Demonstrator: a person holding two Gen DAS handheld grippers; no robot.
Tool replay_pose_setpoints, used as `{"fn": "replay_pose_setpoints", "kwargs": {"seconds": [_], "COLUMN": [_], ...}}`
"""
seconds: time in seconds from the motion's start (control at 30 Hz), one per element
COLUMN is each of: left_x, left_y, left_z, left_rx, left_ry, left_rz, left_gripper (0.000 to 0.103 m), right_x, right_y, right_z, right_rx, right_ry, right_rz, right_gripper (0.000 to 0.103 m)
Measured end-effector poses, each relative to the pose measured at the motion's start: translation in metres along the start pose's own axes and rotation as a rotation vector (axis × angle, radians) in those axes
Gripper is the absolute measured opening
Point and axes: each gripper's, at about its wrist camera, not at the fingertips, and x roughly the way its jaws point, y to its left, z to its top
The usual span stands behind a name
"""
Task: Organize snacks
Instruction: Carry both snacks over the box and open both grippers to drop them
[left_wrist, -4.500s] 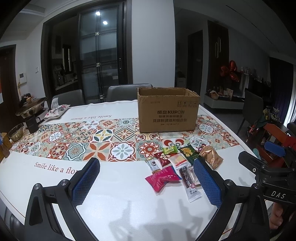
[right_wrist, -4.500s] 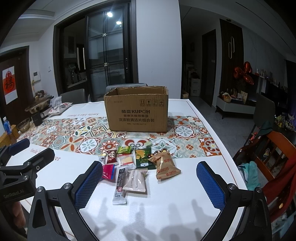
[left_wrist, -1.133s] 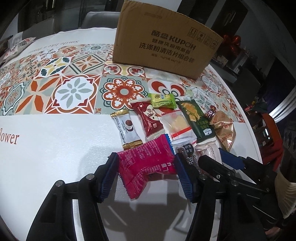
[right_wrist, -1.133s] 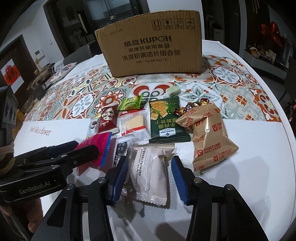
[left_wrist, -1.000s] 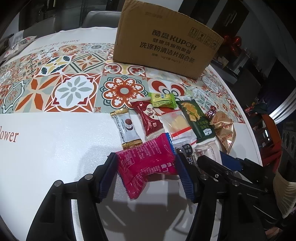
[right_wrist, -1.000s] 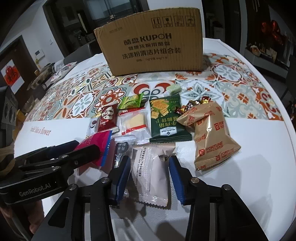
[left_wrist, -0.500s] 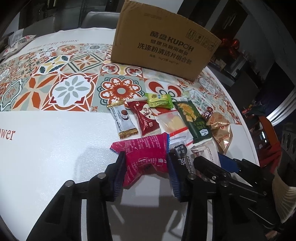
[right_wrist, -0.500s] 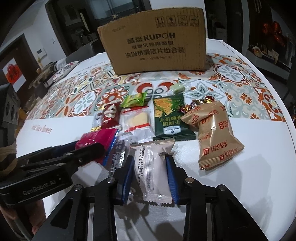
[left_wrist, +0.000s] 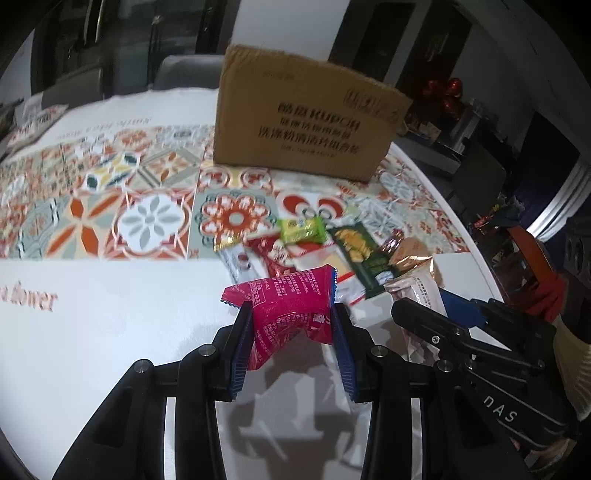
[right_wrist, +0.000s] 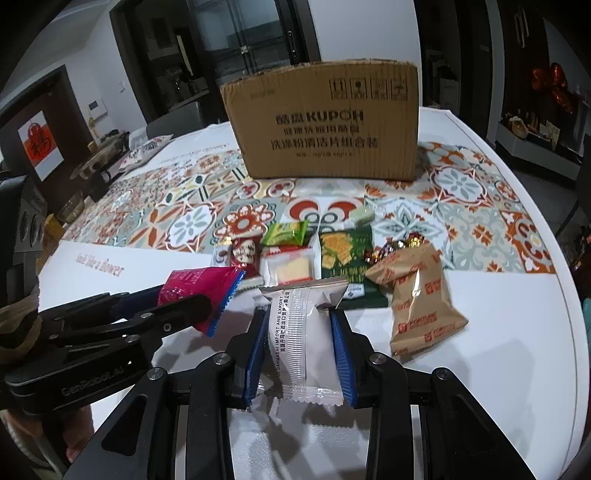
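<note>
The left tongs (left_wrist: 291, 332) are pinching a crinkled, glossy magenta snack packet (left_wrist: 291, 306), holding it off the white surface (left_wrist: 110, 314). The right tongs (right_wrist: 298, 350) are squeezing a pale, translucent pillow-shaped packet (right_wrist: 301, 328) with ribbed seams. Beyond them, foil and plastic snacks are lying in a loose cluster: a tan fortune biscuit bag (right_wrist: 417, 291), a dark green cracker packet (right_wrist: 343, 258). The corrugated cardboard box (right_wrist: 325, 122) is standing at the far side on a patterned tile runner (right_wrist: 184, 214). Only the right view is showing crisp print; the left view is blurring.
</note>
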Motion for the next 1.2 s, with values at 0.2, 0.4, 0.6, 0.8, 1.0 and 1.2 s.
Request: {"fn": "replay_pose_setpoints", "kwargs": {"seconds": [0.2, 0.4, 0.6, 0.8, 1.0, 1.2], "left_x": [-0.026, -0.044, -0.054, -0.058, -0.05, -0.036], "left_y": [-0.012, -0.021, -0.025, -0.028, -0.027, -0.025], "left_z": [0.028, 0.063, 0.097, 0.131, 0.166, 0.198], "left_rx": [0.077, 0.117, 0.153, 0.182, 0.201, 0.226], "left_ry": [-0.108, -0.212, -0.28, -0.328, -0.346, -0.358], "left_rz": [0.016, 0.025, 0.044, 0.059, 0.067, 0.077], "left_gripper": [0.04, 0.04, 0.04, 0.04, 0.04, 0.04], "right_x": [-0.02, -0.039, -0.049, -0.053, -0.047, -0.031], "right_y": [0.0, -0.003, -0.007, -0.009, -0.017, -0.025], "right_z": [0.023, 0.059, 0.091, 0.124, 0.161, 0.192], "right_rx": [-0.025, -0.033, -0.037, -0.05, -0.054, -0.065], "right_ry": [-0.059, -0.152, -0.228, -0.285, -0.299, -0.285], "right_rz": [0.007, 0.004, -0.004, -0.008, -0.009, -0.021], "right_gripper": [0.035, 0.035, 0.035, 0.035, 0.035, 0.035]}}
